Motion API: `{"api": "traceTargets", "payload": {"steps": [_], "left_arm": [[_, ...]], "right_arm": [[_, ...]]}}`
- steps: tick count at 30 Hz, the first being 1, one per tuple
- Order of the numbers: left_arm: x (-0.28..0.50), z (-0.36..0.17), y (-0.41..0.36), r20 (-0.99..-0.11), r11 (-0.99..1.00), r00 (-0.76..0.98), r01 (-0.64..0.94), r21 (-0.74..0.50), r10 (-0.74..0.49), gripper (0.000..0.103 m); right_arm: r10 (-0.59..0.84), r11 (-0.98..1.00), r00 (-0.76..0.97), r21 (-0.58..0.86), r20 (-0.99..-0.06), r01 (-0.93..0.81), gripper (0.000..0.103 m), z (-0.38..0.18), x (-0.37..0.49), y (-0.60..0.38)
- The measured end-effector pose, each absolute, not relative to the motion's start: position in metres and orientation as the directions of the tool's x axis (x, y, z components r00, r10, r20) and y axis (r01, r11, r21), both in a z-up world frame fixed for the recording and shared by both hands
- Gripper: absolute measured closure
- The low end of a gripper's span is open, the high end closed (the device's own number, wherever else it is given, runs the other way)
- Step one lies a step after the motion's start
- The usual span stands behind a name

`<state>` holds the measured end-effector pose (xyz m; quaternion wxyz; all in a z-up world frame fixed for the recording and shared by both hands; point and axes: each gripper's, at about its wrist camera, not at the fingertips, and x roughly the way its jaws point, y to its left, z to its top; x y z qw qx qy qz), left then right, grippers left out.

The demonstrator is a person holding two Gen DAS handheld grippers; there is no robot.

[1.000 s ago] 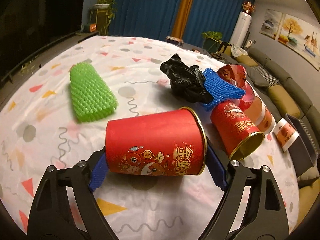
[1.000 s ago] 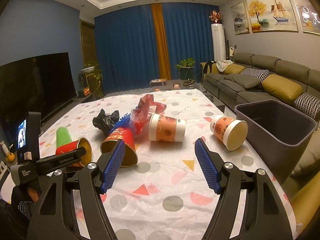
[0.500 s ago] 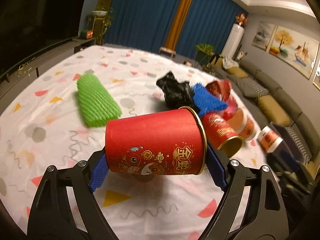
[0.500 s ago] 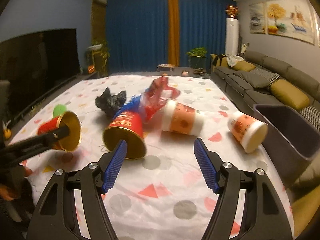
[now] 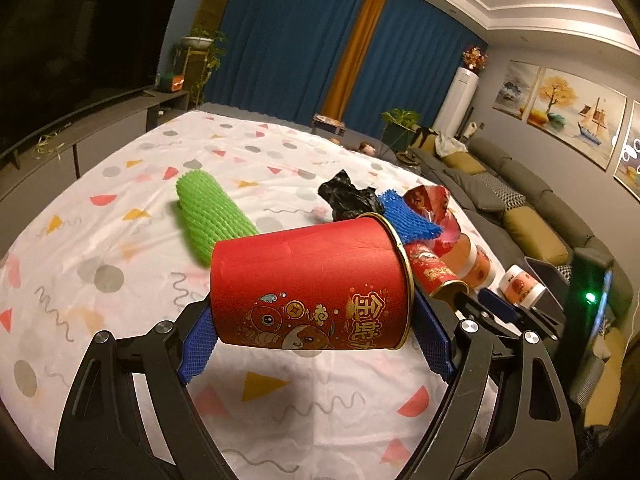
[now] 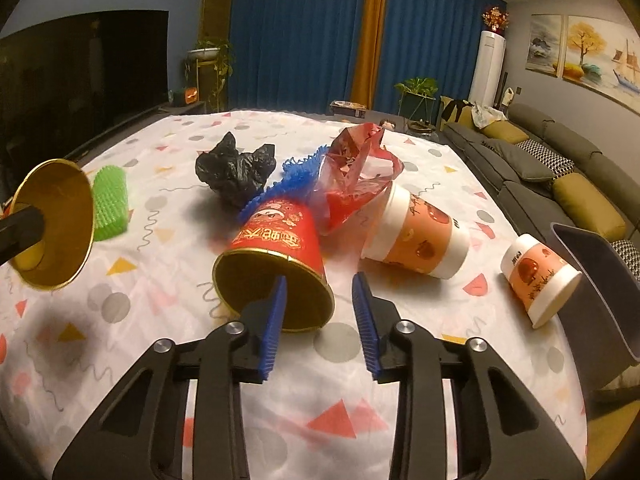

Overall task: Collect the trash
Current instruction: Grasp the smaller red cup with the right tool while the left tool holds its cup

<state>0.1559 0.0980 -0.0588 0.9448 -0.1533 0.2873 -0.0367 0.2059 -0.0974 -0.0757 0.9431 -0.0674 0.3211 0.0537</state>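
2 grippers: left gripper (image 5: 316,344) jaws clench a red cup (image 5: 310,286); right gripper (image 6: 318,318) jaws released astride another cup's rim (image 6: 274,290).

Both wrist cams low over table (image 5: 120,240), share trash pile.

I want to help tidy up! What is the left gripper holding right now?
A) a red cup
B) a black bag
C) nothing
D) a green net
A: the left gripper has its blue fingers pressed on both sides of a red cup, lifted off the table.
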Motion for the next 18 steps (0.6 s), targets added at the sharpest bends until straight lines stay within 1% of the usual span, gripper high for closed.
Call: {"api": "traceTargets", "payload": {"steps": [2, 7, 12, 14, 15, 18], "left_arm": [[0.156, -0.059, 0.098, -0.532, 0.950, 0.830, -0.011, -0.312, -0.165, 0.020], [0.156, -0.062, 0.099, -0.534, 0.949, 0.827, -0.003, -0.316, -0.176, 0.020], [0.156, -0.064, 0.099, -0.537, 0.948, 0.824, -0.002, -0.319, -0.179, 0.020], [0.156, -0.064, 0.099, -0.537, 0.948, 0.824, -0.002, -0.318, -0.179, 0.020], [0.156, -0.064, 0.099, -0.538, 0.948, 0.824, -0.003, -0.319, -0.179, 0.020], [0.156, -0.064, 0.099, -0.537, 0.948, 0.824, -0.002, -0.319, -0.179, 0.020]], "right_arm": [[0.057, 0.986, 0.783, -0.090, -0.619, -0.143, 0.073, -0.078, 0.211, -0.097], [0.062, 0.986, 0.776, -0.082, -0.627, -0.145, 0.076, -0.082, 0.218, -0.096], [0.073, 0.985, 0.773, -0.075, -0.630, -0.154, 0.087, -0.082, 0.221, -0.095], [0.081, 0.985, 0.772, -0.068, -0.630, -0.159, 0.096, -0.082, 0.221, -0.096], [0.083, 0.985, 0.772, -0.067, -0.630, -0.160, 0.099, -0.082, 0.221, -0.096], [0.088, 0.984, 0.782, -0.067, -0.616, -0.163, 0.099, -0.079, 0.216, -0.097]]}}
